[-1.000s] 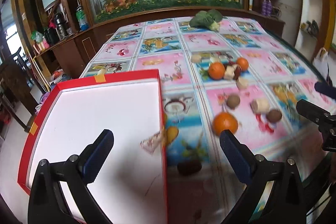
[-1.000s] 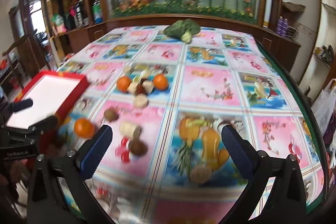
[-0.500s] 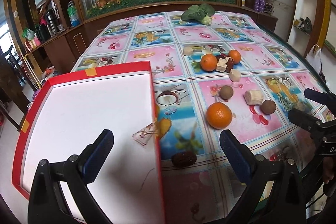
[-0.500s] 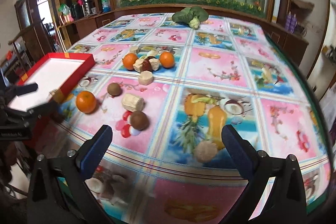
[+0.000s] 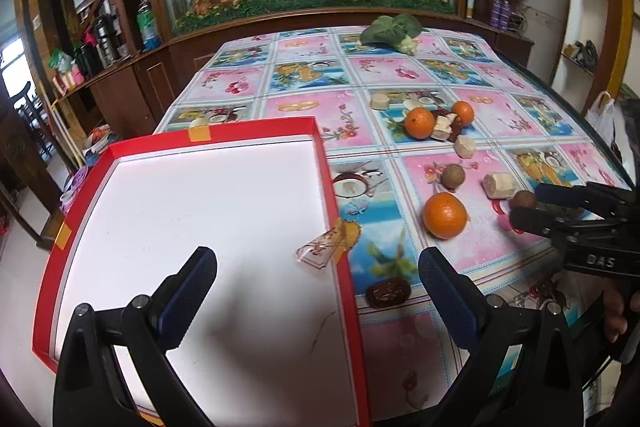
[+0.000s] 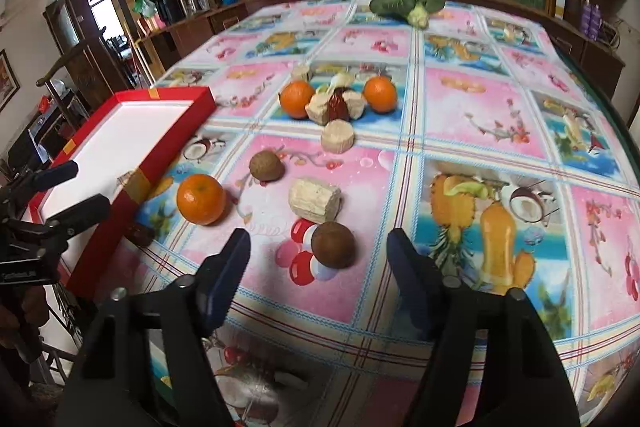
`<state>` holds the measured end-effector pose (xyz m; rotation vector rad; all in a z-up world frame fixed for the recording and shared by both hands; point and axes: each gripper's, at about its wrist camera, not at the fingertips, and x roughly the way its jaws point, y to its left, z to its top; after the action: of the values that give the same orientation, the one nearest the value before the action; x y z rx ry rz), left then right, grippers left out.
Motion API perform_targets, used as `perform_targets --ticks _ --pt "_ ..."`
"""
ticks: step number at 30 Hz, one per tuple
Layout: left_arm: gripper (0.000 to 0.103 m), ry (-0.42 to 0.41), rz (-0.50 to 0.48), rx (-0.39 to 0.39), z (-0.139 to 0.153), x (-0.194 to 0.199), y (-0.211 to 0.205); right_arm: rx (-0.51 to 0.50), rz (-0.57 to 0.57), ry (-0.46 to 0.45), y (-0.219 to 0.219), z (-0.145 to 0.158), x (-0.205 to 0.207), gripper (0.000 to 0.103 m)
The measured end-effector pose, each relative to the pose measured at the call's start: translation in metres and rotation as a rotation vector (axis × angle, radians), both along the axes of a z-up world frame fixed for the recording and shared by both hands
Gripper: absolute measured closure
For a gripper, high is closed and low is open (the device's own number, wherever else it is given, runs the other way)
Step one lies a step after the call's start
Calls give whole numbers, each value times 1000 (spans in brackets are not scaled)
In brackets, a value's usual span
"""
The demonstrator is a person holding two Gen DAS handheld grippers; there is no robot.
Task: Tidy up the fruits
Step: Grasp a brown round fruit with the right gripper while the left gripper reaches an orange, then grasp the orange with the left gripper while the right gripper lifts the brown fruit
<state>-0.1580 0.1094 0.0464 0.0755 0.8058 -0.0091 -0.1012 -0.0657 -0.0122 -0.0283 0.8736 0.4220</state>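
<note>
Right wrist view: right hand-held gripper [image 6: 318, 267] (jaws spread, empty) frames a brown fruit [image 6: 333, 244]; left hand-held gripper [image 5: 316, 279], also spread, hangs beyond the nearest orange [image 6: 201, 199], over the red tray [image 5: 192, 138].

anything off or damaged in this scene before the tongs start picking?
Yes: the red tray has a loose strip of clear tape peeling off its right rim and curling onto the white floor, beside an orange tape patch. More orange patches sit on the far and left rims, so it looks repaired. The fruit looks scattered but intact.

Bright daylight, heavy fisheye edges
</note>
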Motion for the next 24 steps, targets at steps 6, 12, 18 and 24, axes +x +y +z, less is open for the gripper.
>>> perform_targets --ticks 6,12,18,24 --pt "2 34 -89 9 -4 7 -17 -36 4 40 5 -7 6 52" --pt "2 59 -162 35 -5 18 -41 -46 -8 33 -1 -7 10 74" --pt "3 108 -189 34 -15 38 -56 -7 -7 41 -10 -8 11 77" --pt "4 142 -166 24 -15 48 -60 36 -9 53 -16 -8 13 77"
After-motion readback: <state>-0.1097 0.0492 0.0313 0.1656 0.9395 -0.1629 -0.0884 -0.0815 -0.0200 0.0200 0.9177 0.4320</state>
